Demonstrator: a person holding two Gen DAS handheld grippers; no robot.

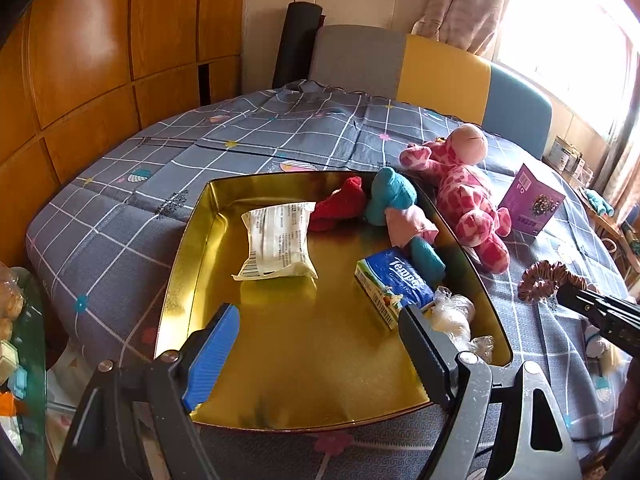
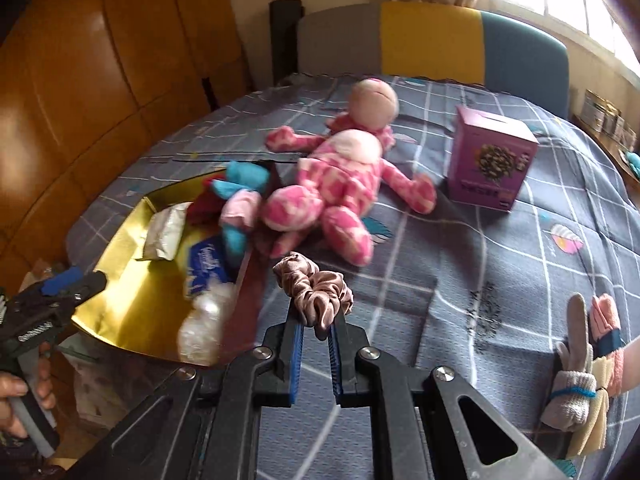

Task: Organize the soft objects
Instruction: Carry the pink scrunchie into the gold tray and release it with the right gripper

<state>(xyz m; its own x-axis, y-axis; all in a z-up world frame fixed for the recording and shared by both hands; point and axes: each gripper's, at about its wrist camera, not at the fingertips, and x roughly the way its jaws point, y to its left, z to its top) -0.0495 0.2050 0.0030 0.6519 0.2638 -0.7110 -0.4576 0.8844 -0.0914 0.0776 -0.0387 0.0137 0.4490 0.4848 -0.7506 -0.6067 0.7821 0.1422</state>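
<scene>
A gold tray (image 1: 192,248) lies on the checked cloth. It holds a white packet (image 1: 278,240), a red soft piece (image 1: 340,208), a teal and pink soft toy (image 1: 394,208), a blue tissue pack (image 1: 396,284) and a clear plastic wrap (image 1: 452,312). My left gripper (image 1: 320,344) is open and empty over the tray's near part. My right gripper (image 2: 318,320) is shut on a brown scrunchie (image 2: 314,288), held above the cloth just right of the tray (image 2: 116,264); it also shows in the left wrist view (image 1: 540,280). A pink plush giraffe (image 2: 340,184) lies beside the tray.
A purple box (image 2: 490,160) stands on the cloth beyond the giraffe. A bundle of gloves (image 2: 588,364) lies at the right edge. Chairs (image 1: 440,72) stand behind the table, wooden cabinets (image 1: 100,60) to the left, and a glass side table (image 1: 24,340) at the near left.
</scene>
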